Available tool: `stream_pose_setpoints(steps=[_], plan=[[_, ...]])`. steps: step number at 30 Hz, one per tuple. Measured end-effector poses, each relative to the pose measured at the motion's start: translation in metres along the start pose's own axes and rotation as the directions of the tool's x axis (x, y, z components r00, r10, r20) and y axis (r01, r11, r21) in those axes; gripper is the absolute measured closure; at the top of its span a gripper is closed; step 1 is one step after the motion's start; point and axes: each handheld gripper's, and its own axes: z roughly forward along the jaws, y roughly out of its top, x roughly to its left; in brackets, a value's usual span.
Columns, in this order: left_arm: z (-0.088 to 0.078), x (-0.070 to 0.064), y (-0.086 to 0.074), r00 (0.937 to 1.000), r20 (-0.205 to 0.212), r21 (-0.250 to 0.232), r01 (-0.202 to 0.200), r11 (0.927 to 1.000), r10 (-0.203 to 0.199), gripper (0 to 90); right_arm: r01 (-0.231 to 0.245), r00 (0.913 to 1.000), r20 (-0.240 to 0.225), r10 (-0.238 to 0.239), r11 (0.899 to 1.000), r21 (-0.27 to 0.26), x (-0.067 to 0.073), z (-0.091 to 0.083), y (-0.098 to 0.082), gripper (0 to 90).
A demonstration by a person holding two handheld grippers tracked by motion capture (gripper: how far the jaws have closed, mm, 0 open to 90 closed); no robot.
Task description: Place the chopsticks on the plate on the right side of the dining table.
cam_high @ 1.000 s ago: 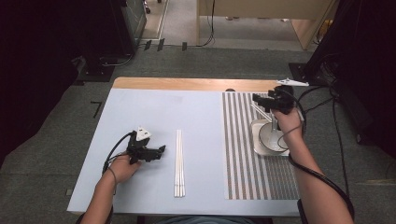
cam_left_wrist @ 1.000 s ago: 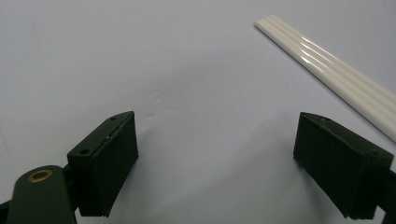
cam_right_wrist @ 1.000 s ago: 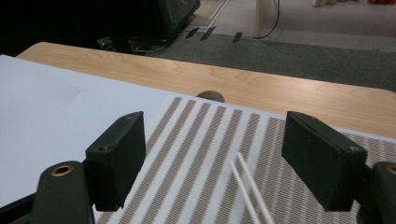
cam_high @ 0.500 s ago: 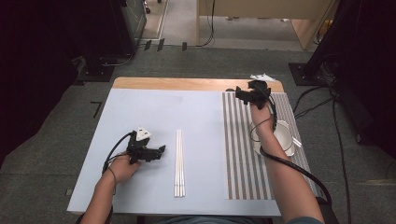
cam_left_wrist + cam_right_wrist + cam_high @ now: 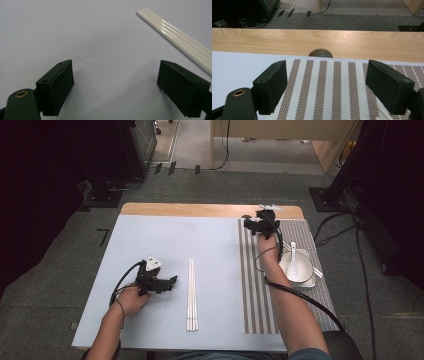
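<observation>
Right claw (image 5: 252, 226), jaws spread wide and empty, has just swung from over the bowl (image 5: 300, 270) and its spoon (image 5: 294, 255) to the striped placemat's (image 5: 260, 295) 11 o'clock corner, facing a small dark object (image 5: 320, 53), seemingly my next pickup.

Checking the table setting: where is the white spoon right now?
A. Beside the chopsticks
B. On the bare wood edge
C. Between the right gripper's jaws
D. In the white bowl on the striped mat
D: the spoon lies in the bowl on the striped mat.
</observation>
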Motion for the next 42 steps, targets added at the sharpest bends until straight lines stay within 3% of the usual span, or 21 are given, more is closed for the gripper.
stream_pose_setpoints(steps=[3, 11, 16, 26, 42], plan=[[0.000, 0.000, 0.000, 1.0000, -0.001, 0.000, 0.000, 1.0000, 0.000, 13.5, 0.013, 0.9996, 0.025, -0.013, 1.000, -0.008, 0.003, 0.003, -0.002, 16.3], [0.000, 0.000, 0.000, 1.0000, 0.000, 0.001, 0.000, 1.0000, 0.000, 13.5, -0.064, 0.9959, 0.065, 0.063, 0.998, 0.009, -0.010, 0.012, -0.008, 16.5], [0.000, 0.000, 0.000, 1.0000, 0.000, 0.000, 0.001, 1.0000, -0.001, 13.5, -0.079, 0.9933, 0.088, 0.076, 0.996, 0.034, -0.015, 0.017, -0.012, 16.4], [0.000, 0.000, 0.000, 1.0000, 0.000, 0.001, 0.000, 1.0000, 0.000, 13.5, -0.085, 0.9928, 0.090, 0.078, 0.994, 0.069, -0.016, 0.020, -0.018, 16.5], [0.000, 0.000, 0.000, 1.0000, 0.000, 0.001, 0.000, 1.0000, 0.000, 13.5, -0.110, 0.9912, 0.082, 0.104, 0.991, 0.073, -0.019, 0.018, -0.025, 16.5]])
